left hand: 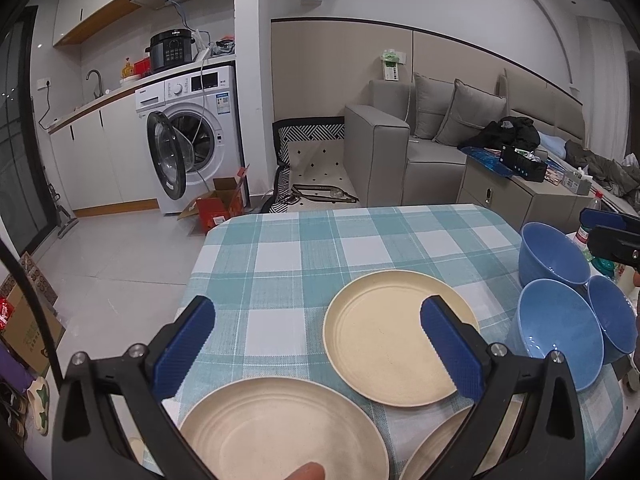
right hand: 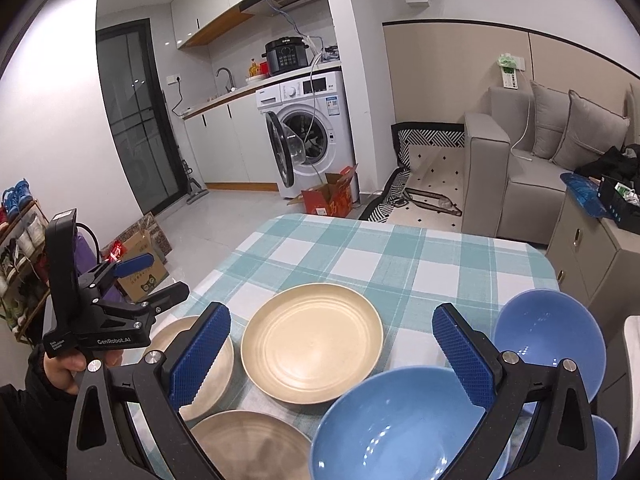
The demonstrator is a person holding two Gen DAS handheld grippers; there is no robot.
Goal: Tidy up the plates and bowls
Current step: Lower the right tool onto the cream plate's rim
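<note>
We hold both claws above the near edge of the checked table [right hand: 360, 256], and nothing is stacked yet. Nearest to us on the left, our left claw [left hand: 318, 344] stands wide and empty over a cream plate [left hand: 280, 428], which lies straight below and between its fingers. A second cream plate [left hand: 384, 336] sits just beyond it and slightly right, with the right finger crossing in front of its rim; the edge of a third plate [left hand: 436, 448] shows at the near right corner of that view.

On the right, our right claw [right hand: 330, 354] is also wide and holds nothing. A blue bowl [right hand: 400, 428] lies directly under it, closer to its right finger, with a second blue bowl [right hand: 552, 328] just beyond and to the right, and a third bowl [right hand: 604, 448] peeking out at the near right.

So the split looks natural to us: the left claw is nearer the plates, the right claw nearer the bowls. Plates and bowls are round, so no gripping axis matters; each claw probably needs to drop onto a rim.

Far beyond the table stand a washing machine [right hand: 316, 136] and a grey sofa [right hand: 520, 160].
</note>
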